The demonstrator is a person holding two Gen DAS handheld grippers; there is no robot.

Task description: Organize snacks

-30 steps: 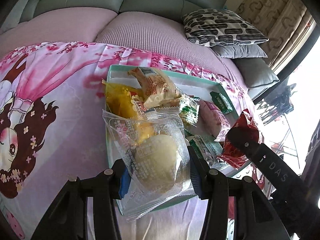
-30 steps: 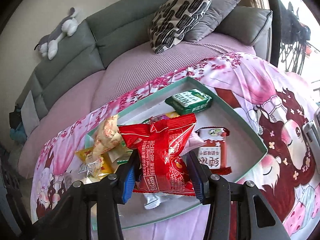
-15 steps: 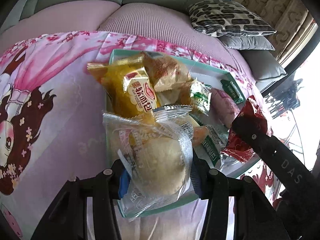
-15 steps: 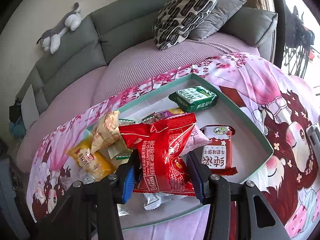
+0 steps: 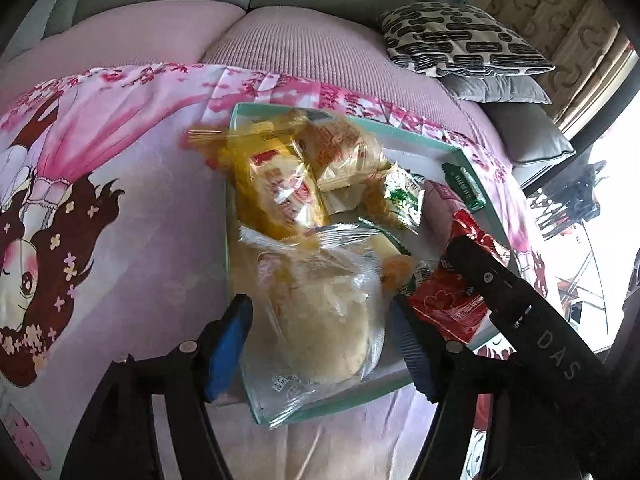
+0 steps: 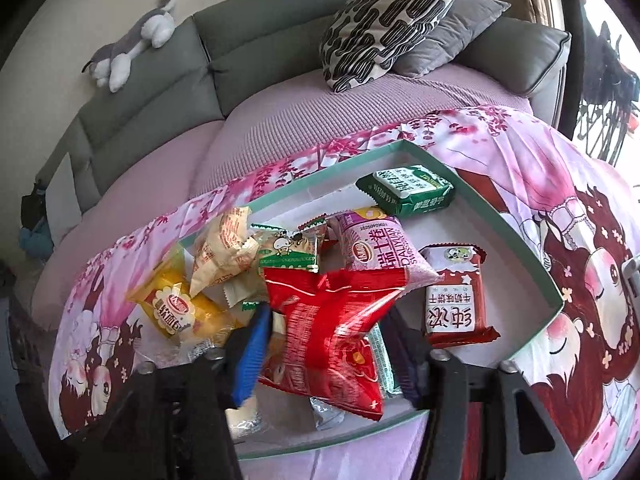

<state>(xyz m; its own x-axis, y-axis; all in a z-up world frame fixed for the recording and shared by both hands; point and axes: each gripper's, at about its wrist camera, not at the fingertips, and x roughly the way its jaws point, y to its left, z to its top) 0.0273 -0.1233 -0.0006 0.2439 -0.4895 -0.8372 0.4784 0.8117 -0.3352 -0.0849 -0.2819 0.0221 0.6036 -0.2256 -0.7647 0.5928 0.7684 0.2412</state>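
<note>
In the left wrist view, the left gripper [image 5: 320, 340] has just been opening; its blue pads now stand clear of the clear-wrapped bun [image 5: 320, 320], which lies released between them at the near end of the teal tray [image 5: 460, 152], whereas half a second ago they pinched it. That bun looks light and squashy under slippery film, so I would take it gently across the middle. In the right wrist view, the right gripper [image 6: 332, 344] has likewise just been opening, and the red snack bag [image 6: 332, 328], clamped a moment earlier, sits loose and tilted between the spread jaws over the tray's near side. It seems puffy, crinkly and light; the sealed edge offers surer hold.
</note>
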